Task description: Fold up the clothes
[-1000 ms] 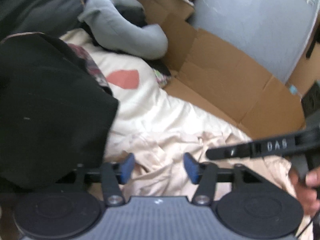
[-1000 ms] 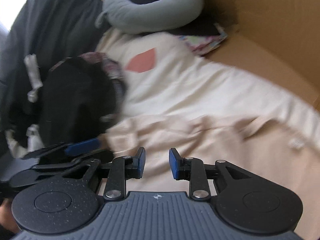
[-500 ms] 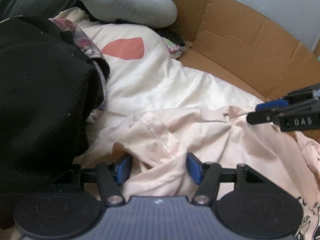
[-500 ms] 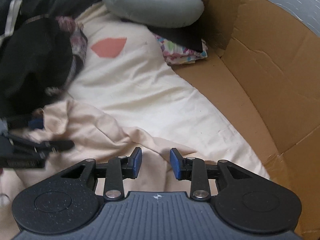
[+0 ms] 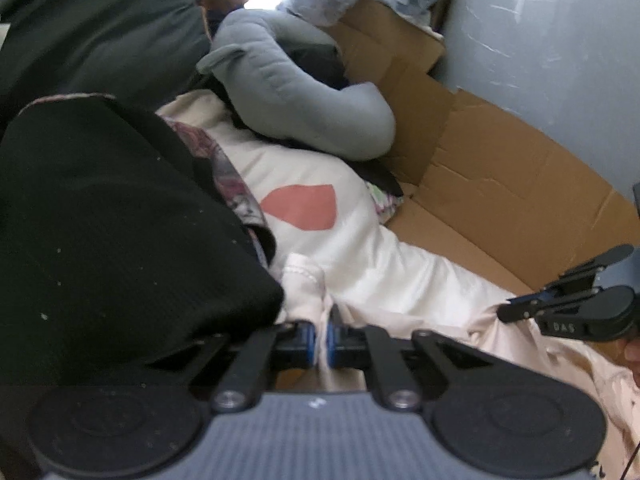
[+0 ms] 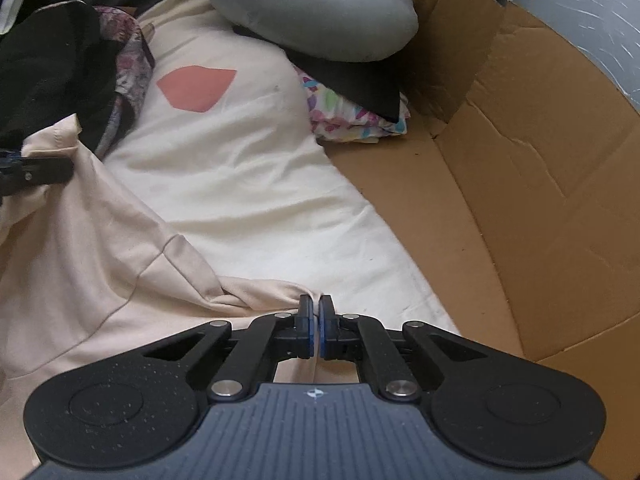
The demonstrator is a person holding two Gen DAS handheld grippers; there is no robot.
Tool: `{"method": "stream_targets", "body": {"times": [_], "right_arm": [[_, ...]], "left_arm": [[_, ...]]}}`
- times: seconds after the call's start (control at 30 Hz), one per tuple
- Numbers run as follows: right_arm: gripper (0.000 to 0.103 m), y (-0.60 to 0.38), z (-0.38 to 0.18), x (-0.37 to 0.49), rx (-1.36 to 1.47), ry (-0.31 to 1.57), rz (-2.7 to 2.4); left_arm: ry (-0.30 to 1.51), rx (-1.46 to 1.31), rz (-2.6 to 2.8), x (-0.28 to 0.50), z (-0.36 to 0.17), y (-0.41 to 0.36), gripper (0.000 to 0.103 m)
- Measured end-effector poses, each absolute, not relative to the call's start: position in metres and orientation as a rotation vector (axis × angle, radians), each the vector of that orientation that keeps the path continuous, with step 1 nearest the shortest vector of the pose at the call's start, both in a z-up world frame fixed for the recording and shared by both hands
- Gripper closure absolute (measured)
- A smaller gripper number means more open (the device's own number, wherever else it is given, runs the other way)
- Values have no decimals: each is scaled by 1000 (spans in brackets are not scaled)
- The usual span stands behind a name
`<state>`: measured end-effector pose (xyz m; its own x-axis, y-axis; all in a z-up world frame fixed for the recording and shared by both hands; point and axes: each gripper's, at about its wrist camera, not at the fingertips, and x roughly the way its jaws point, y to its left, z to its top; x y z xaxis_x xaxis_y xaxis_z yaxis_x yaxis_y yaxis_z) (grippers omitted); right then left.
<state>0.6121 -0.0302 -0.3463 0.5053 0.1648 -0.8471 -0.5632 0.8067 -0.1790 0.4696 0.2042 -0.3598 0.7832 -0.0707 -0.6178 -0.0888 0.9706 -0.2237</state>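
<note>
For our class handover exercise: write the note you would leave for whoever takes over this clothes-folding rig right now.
Left gripper: closing on an edge of the peach garment, cloth between its pads.
Right gripper: shut on another bunched edge of the same garment.
The garment lies crumpled on the cream bedding, beside the black clothing; cardboard box on the right.
Done: both edges gripped.
Left: spread the garment flat, then fold it. No fold shows yet.

The right gripper [image 6: 315,330] jaws pinch the beige garment [image 6: 100,248] on the cream sheet [image 6: 248,184].
</note>
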Motion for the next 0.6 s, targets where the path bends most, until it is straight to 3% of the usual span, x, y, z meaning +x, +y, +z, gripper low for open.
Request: {"method": "stream_targets", "body": {"times": [0.6], "right_arm": [[99, -52, -372, 643, -274, 1044, 322]], "left_arm": [[725, -83, 63, 505, -397, 203, 96]]}}
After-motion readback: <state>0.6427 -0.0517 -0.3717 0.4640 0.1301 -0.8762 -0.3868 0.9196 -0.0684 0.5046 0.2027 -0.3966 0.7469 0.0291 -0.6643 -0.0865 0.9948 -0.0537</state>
